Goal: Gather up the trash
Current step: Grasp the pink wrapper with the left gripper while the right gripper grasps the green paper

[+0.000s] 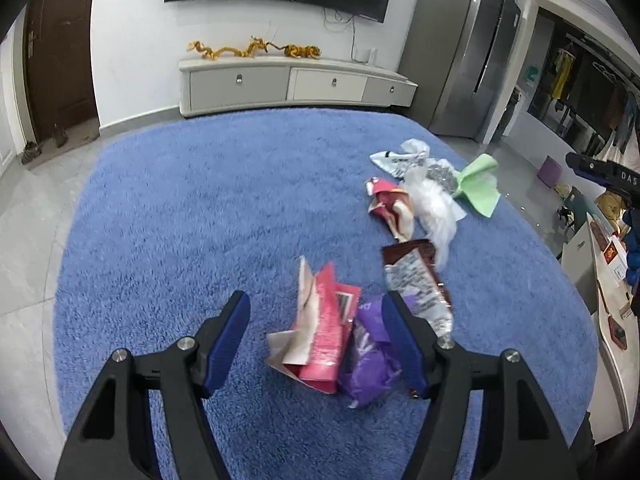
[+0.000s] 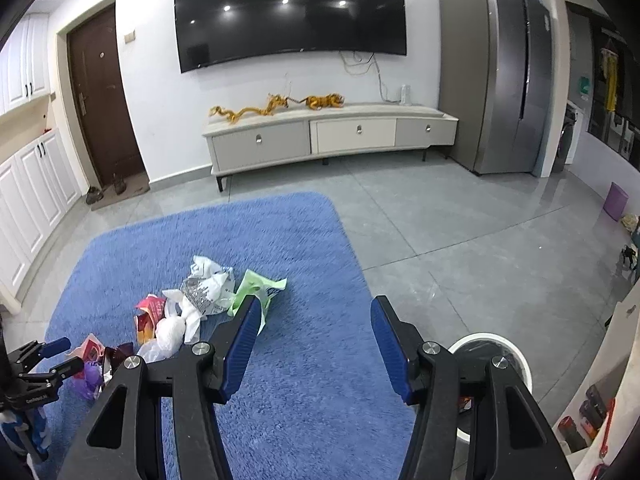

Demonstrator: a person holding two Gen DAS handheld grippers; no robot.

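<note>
Btwn open left tongs (image 1: 316, 334): pink wrapper (image 1: 326, 336) & purple wrapper (image 1: 370, 354), untouched.

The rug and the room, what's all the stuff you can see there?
rug: one, blue, on grey floor
pink wrapper: one, between left tongs' tips
purple wrapper: one, beside the pink one
brown wrapper: one, brown and silver, mid rug
red wrapper: one, further back
white bag: one, beside the red one
green wrapper: one, rug's right edge
bin: one, white, floor right of rug
TV: one, black, on wall
cabinet: one, beige, under TV
fridge: one, grey, right
door: one, brown, left
left tongs: black and blue, open
right tongs: black and blue, open, empty
</note>
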